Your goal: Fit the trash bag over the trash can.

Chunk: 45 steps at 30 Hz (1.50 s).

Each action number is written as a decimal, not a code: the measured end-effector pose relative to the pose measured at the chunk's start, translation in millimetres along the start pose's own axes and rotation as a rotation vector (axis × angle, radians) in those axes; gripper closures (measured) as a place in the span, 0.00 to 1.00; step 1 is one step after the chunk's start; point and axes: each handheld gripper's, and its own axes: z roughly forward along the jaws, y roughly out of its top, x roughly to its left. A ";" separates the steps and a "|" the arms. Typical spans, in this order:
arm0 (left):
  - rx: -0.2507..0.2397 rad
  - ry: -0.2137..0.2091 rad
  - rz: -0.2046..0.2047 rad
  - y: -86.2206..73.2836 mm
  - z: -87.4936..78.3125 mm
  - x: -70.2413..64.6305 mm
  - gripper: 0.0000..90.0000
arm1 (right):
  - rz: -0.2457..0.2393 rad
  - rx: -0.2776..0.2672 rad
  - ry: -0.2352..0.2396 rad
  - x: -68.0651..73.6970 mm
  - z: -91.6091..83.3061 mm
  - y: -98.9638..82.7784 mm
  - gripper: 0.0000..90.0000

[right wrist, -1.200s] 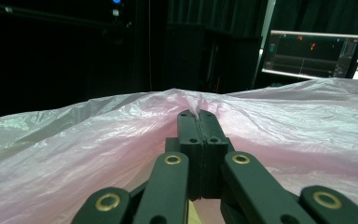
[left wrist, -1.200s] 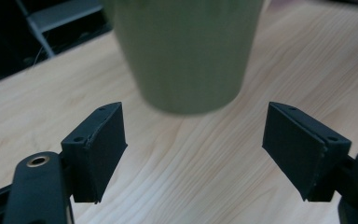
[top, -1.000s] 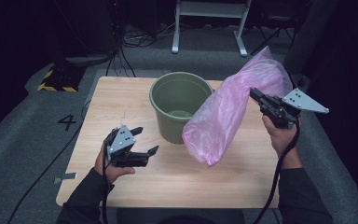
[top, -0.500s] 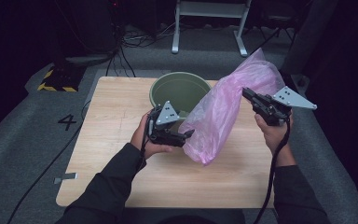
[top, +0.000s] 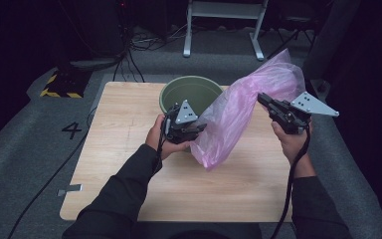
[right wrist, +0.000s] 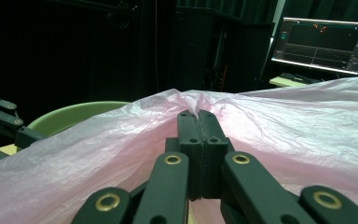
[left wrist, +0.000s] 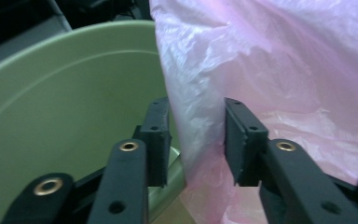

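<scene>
The wooden counter (top: 129, 164) takes most of the space in front of the person, and it stands on a grey carpet floor (top: 25, 164) with a number four marked on it. Near the far edge of the counter stands a green bucket (top: 179, 92), round and open at the top.

A pink plastic bag (top: 238, 117) hangs in the air above the counter. It goes from the upper right down to the lower left, and its lowest corner is close above the wood, just in front of the bucket. From above, the bag covers the right part of the bucket rim.

The right claw (top: 262, 98) is clenched on the upper edge of the bag. In the right gripper view its two jaws stand pressed together with the pink film pinched between them (right wrist: 198, 122).

The left claw (top: 199, 130) is at the lower part of the bag, right beside the bucket. Its jaws have just been closing. In the left gripper view a fold of the bag (left wrist: 200, 126) stands between them, but there is a gap between the pads and the film, so the claw is not gripping it yet. The bucket wall (left wrist: 65, 107) is just to the side of this claw.
</scene>
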 end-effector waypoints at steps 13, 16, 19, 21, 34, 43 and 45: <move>-0.138 0.099 0.056 21.6 -31.7 23.3 1.00 | -0.003 -0.009 0.012 -0.8 -1.1 3.0 1.00; -0.142 0.153 0.069 29.7 -40.8 36.9 1.00 | -0.015 -0.004 0.018 0.1 2.5 3.8 1.00; -0.141 0.221 0.089 36.4 -46.6 49.7 1.00 | -0.014 0.001 0.019 1.1 8.1 3.1 1.00; -0.142 0.242 0.074 41.3 -47.5 59.4 1.00 | -0.010 0.003 0.018 1.9 12.0 2.6 1.00; -0.049 0.315 0.022 60.4 -38.5 96.8 0.89 | -0.004 0.077 0.008 5.4 40.7 4.3 1.00; -0.002 0.330 -0.125 30.2 -29.0 112.9 0.49 | 0.008 0.198 -0.028 2.6 58.1 -12.7 1.00; -0.023 0.296 -0.143 24.4 -34.6 111.6 0.41 | 0.019 0.202 -0.032 1.2 59.5 -15.4 1.00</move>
